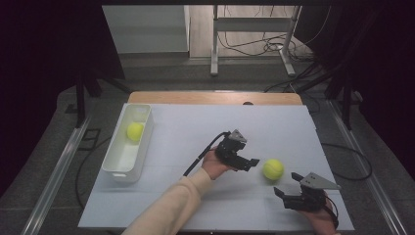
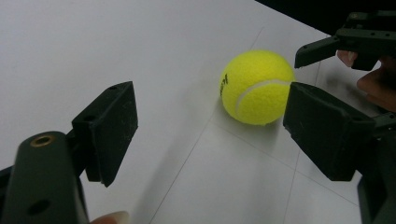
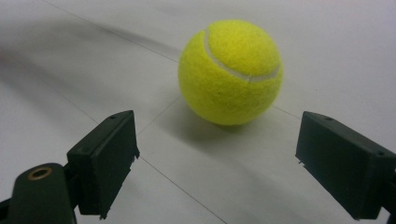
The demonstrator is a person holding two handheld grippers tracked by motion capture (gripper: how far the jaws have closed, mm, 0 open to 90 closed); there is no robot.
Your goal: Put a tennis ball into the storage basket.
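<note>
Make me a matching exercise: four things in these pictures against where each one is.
Things:
1. white bin
2. tennis ball in the bin
3. loose tennis ball
4. right hand-held gripper

Places:
A. bare table between both grippers
B. near right corner, jaws open
C. left edge of the table
D. far end of the bin

Pairs: 1-C, 2-D, 3-A, 4-B

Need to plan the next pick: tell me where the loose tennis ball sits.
In the high view, the loose tennis ball rests on the white table at right, between the left gripper and right gripper.
</note>
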